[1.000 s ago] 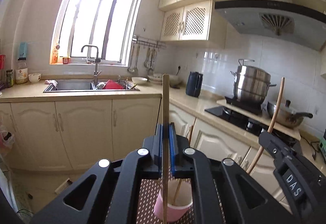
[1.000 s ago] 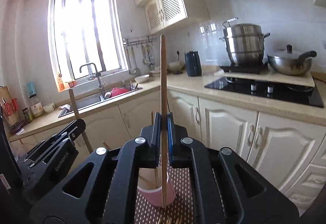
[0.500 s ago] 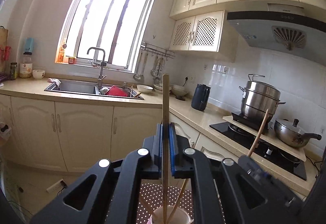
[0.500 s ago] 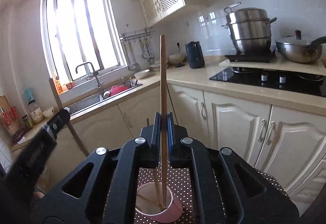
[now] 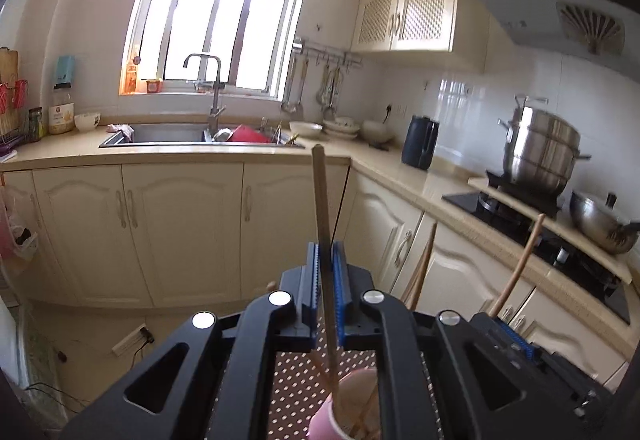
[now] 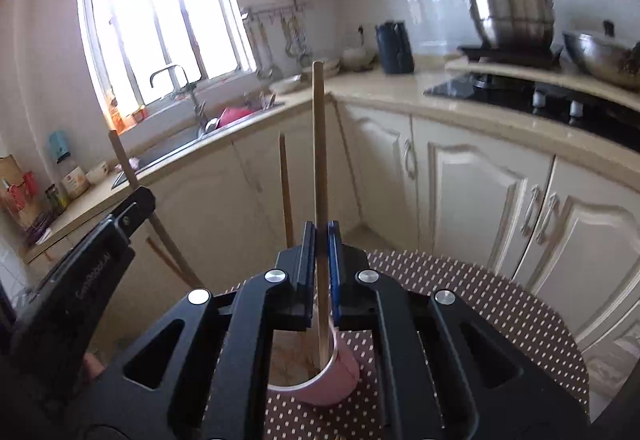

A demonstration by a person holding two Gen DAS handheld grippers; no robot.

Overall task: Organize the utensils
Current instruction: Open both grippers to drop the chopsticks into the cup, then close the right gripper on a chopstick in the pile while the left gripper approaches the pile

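Note:
My left gripper (image 5: 325, 272) is shut on a wooden chopstick (image 5: 322, 207) that stands upright, its lower end in the pink cup (image 5: 344, 412) below. My right gripper (image 6: 320, 252) is shut on another wooden chopstick (image 6: 319, 143), upright, its lower end inside the same pink cup (image 6: 320, 380). The cup stands on a brown dotted table mat (image 6: 480, 312) and holds other chopsticks (image 6: 285, 191). The left gripper also shows in the right wrist view (image 6: 132, 207), at the left with its chopstick (image 6: 120, 159). The right gripper's chopstick shows in the left wrist view (image 5: 524, 260).
Cream kitchen cabinets (image 5: 180, 232) run behind the table. A sink (image 5: 168, 133) with dishes sits under the window. A black kettle (image 5: 420, 145), a steel steamer pot (image 5: 540, 151) and a wok (image 5: 600, 220) stand on the counter and hob at the right.
Both grippers have lowered with their chopsticks and now stand close over the pink cup. The right chopstick's tip has gone deeper into the cup. Both stay shut.

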